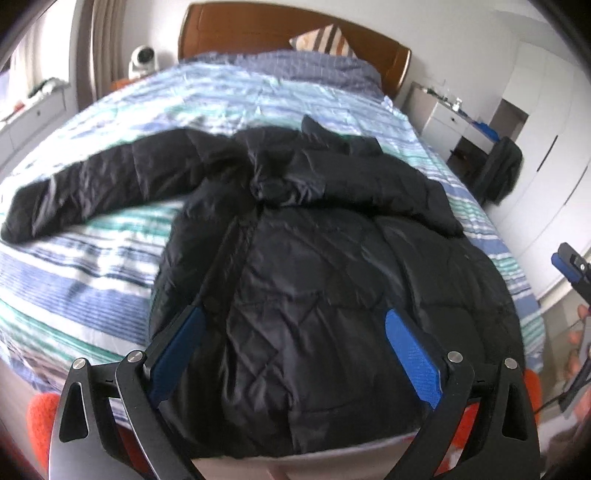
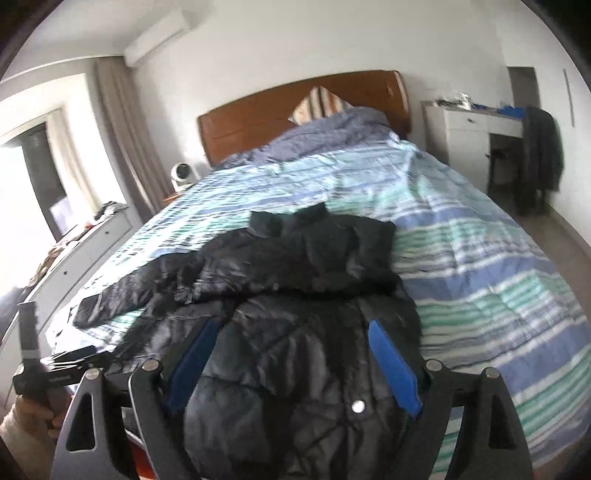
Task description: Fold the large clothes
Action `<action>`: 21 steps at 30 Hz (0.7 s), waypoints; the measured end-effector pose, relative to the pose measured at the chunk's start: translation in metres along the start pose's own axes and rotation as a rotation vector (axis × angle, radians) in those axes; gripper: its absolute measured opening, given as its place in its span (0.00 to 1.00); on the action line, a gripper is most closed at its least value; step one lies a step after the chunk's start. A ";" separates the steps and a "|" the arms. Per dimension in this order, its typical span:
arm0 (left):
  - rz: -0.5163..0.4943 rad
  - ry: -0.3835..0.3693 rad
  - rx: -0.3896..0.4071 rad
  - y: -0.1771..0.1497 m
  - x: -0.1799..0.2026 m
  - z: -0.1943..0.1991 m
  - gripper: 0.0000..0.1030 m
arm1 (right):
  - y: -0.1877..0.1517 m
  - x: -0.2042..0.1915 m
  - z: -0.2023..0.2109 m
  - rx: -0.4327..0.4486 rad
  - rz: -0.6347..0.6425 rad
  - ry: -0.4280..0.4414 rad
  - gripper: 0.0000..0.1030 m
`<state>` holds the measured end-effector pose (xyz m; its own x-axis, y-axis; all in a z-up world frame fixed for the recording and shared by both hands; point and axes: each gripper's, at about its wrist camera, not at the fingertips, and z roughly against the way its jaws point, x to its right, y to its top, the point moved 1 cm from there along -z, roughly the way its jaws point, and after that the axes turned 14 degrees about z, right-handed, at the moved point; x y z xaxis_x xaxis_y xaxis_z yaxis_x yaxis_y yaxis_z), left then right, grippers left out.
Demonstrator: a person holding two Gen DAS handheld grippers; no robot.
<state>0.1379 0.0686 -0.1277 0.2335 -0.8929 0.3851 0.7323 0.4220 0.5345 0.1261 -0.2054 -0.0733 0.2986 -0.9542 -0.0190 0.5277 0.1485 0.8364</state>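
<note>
So the black puffer jacket is lying flat on the bed, on top of the striped blue, green and white quilt. Its long axis runs straight down the bed: collar pointing toward the wooden headboard, hem at the foot end closest to the cameras. One sleeve sticks out sideways to the left, pretty much across the bed. The other one looks folded in over the chest, ending near the jacket's right edge.

Fabric is shiny, quilted in a diamond pattern, and fairly crumpled around the collar. The right wrist view catches a silver snap button near the hem.

Left gripper hovers over the lower part of the jacket with its jaws spread wide, nothing pinched. Right gripper is the same deal, blue pads wide apart above the jacket, not gripping anything.
</note>
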 end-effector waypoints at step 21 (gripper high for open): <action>-0.044 0.067 0.016 0.004 -0.012 0.019 0.96 | -0.016 -0.048 -0.014 -0.093 0.094 0.077 1.00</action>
<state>0.1262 0.0838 -0.1154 0.2438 -0.9189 0.3100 0.7324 0.3840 0.5623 0.1143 -0.1583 -0.0933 0.4082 -0.9128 0.0118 0.5647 0.2626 0.7824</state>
